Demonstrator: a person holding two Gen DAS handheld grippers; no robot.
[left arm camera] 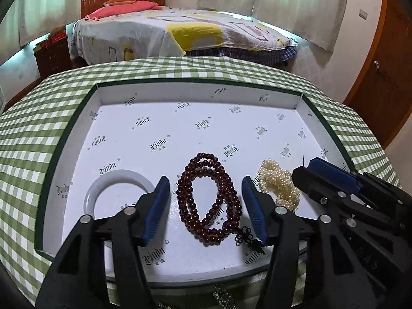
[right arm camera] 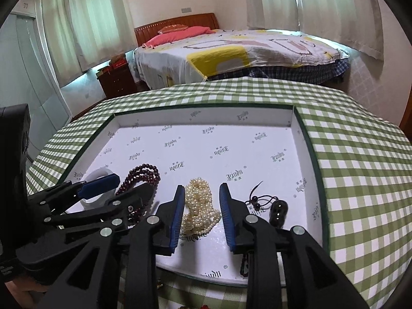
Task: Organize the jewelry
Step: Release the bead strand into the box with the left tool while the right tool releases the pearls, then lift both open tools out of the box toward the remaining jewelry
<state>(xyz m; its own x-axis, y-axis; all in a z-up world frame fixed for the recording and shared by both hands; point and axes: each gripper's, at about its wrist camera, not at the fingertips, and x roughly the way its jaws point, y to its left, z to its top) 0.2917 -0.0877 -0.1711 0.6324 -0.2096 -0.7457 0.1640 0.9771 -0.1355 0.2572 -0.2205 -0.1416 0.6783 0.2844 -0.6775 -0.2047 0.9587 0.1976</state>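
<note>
1. The left gripper (left arm camera: 206, 206) had its fingers spread apart, the dark red bead strand (left arm camera: 209, 200) lying between them in the white tray (left arm camera: 200, 95).
2. The right gripper (right arm camera: 202, 215) likewise gaped, fingers flanking the pearl strand (right arm camera: 199, 206), holding nothing.

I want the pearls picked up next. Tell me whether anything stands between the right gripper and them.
Nothing visible does. The right gripper has its jaws open on either side of the pearl strand in the white box. The dark red bead string lies left of it and the dark corded pendant right, both outside the jaws.
</note>
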